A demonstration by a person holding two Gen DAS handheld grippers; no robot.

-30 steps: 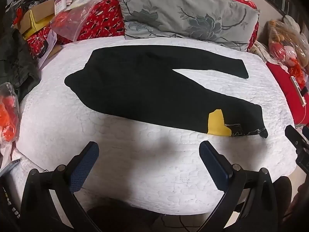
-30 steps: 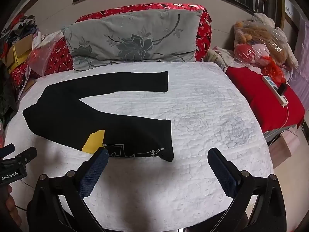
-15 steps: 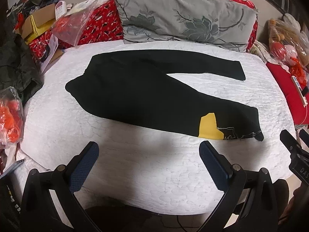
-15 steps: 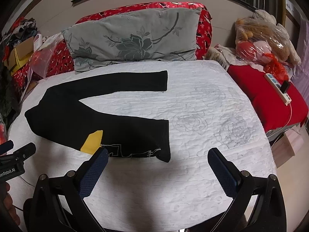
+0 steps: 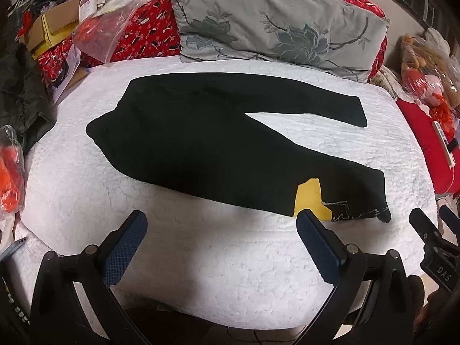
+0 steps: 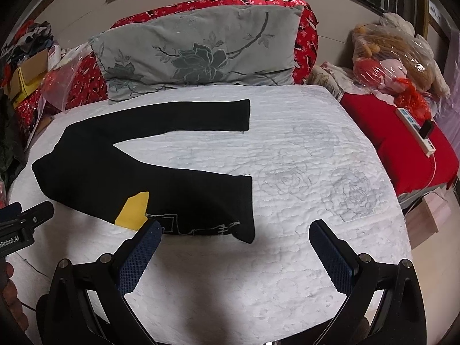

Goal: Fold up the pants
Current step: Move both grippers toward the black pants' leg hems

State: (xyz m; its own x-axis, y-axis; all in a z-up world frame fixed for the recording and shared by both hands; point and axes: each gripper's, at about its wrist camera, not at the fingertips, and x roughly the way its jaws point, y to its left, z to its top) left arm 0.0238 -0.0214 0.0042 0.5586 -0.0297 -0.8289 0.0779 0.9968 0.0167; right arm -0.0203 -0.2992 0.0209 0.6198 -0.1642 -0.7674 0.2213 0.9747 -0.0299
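Note:
Black pants (image 5: 207,141) (image 6: 120,166) lie flat on the white quilted bed (image 5: 201,258) (image 6: 302,172), waist to the left, the two legs spread apart toward the right. The near leg carries a yellow patch (image 5: 309,198) (image 6: 135,208) and white print by its cuff. My left gripper (image 5: 221,233) hovers open above the near bed edge, short of the near leg. Open too, my right gripper (image 6: 234,244) hangs just before the near leg's cuff, its left fingertip (image 6: 151,234) overlapping the printed hem. Neither holds anything.
A grey floral pillow (image 5: 276,26) (image 6: 201,51) leans on red bedding at the head. Boxes and plastic bags (image 5: 57,34) crowd the left side. At the right stand a red-covered surface with a power strip (image 6: 414,129) and bagged plush toys (image 6: 394,54).
Both grippers have tilted or drawn back slightly, so the pants sit a little higher and farther in each view. The pants have not moved and both grippers stay open.

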